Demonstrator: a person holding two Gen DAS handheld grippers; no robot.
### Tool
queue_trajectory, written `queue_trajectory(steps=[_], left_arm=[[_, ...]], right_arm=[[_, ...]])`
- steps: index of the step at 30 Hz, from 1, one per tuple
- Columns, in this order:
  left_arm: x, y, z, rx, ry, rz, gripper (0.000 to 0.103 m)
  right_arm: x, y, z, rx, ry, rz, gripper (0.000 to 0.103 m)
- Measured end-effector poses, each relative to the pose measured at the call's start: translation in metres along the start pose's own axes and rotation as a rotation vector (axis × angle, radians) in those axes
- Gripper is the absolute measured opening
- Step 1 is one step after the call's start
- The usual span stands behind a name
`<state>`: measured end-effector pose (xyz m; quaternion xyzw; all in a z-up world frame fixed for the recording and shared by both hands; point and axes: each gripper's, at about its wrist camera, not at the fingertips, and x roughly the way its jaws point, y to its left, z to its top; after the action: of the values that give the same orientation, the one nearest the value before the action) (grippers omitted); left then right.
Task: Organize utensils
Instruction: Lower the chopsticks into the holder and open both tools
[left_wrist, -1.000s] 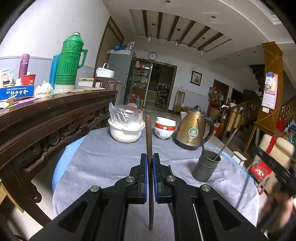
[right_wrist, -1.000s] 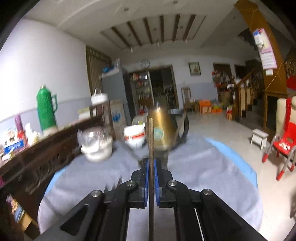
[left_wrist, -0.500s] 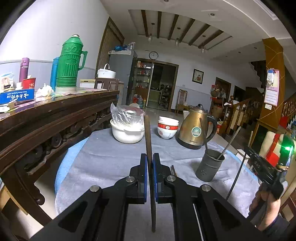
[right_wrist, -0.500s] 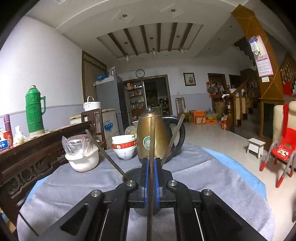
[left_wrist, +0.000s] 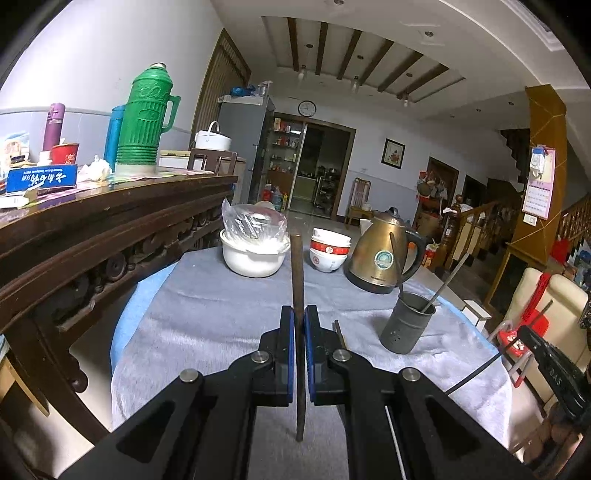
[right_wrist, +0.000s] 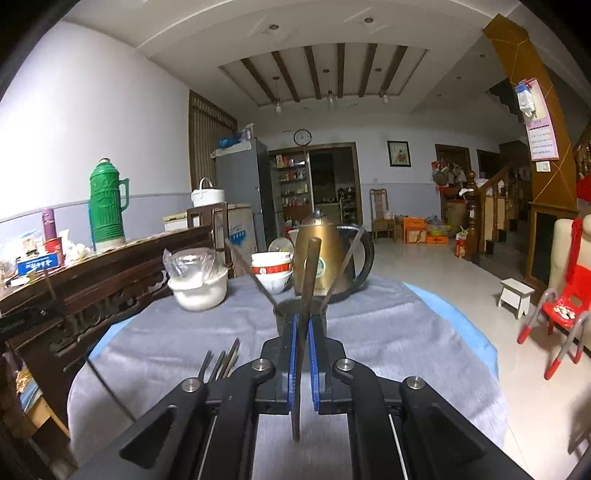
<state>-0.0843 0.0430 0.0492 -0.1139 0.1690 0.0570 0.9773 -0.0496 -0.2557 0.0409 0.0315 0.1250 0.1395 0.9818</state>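
My left gripper (left_wrist: 299, 314) is shut on a dark chopstick (left_wrist: 296, 269) that stands upright above the grey tablecloth. A grey metal utensil cup (left_wrist: 407, 322) with two chopsticks leaning in it stands to its right. My right gripper (right_wrist: 303, 325) is shut on another dark chopstick (right_wrist: 309, 273), slightly tilted right, directly before the same cup (right_wrist: 284, 308). Several loose chopsticks (right_wrist: 221, 360) lie on the cloth left of the right gripper. The right gripper also shows at the left wrist view's right edge (left_wrist: 546, 365).
A gold kettle (left_wrist: 382, 256), stacked red-white bowls (left_wrist: 328, 249) and a white pot with a plastic bag (left_wrist: 255, 251) stand at the table's far side. A dark wooden sideboard (left_wrist: 92, 229) with a green thermos (left_wrist: 146, 122) runs along the left. A red chair (right_wrist: 565, 306) stands on the floor to the right.
My right gripper has pulled back from the cup and its chopstick now tilts right. My left gripper has lifted slightly with its chopstick.
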Motion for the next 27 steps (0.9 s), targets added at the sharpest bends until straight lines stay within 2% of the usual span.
queue_trajectory(steps=[8, 16, 22, 27], left_arm=[[-0.013, 0.004, -0.005, -0.018, 0.000, -0.010, 0.005], [-0.017, 0.001, 0.013, -0.040, -0.041, -0.040, 0.005], [-0.013, -0.013, 0.045, -0.073, -0.093, -0.113, 0.005], [0.003, -0.043, 0.087, -0.095, -0.149, -0.227, 0.005]], right_arm=[[-0.017, 0.001, -0.010, 0.032, 0.018, 0.004, 0.006], [-0.021, -0.004, 0.011, 0.067, -0.031, 0.005, 0.006], [-0.028, -0.010, 0.042, 0.101, -0.098, 0.022, 0.006], [-0.026, -0.016, 0.079, 0.122, -0.166, 0.046, 0.006]])
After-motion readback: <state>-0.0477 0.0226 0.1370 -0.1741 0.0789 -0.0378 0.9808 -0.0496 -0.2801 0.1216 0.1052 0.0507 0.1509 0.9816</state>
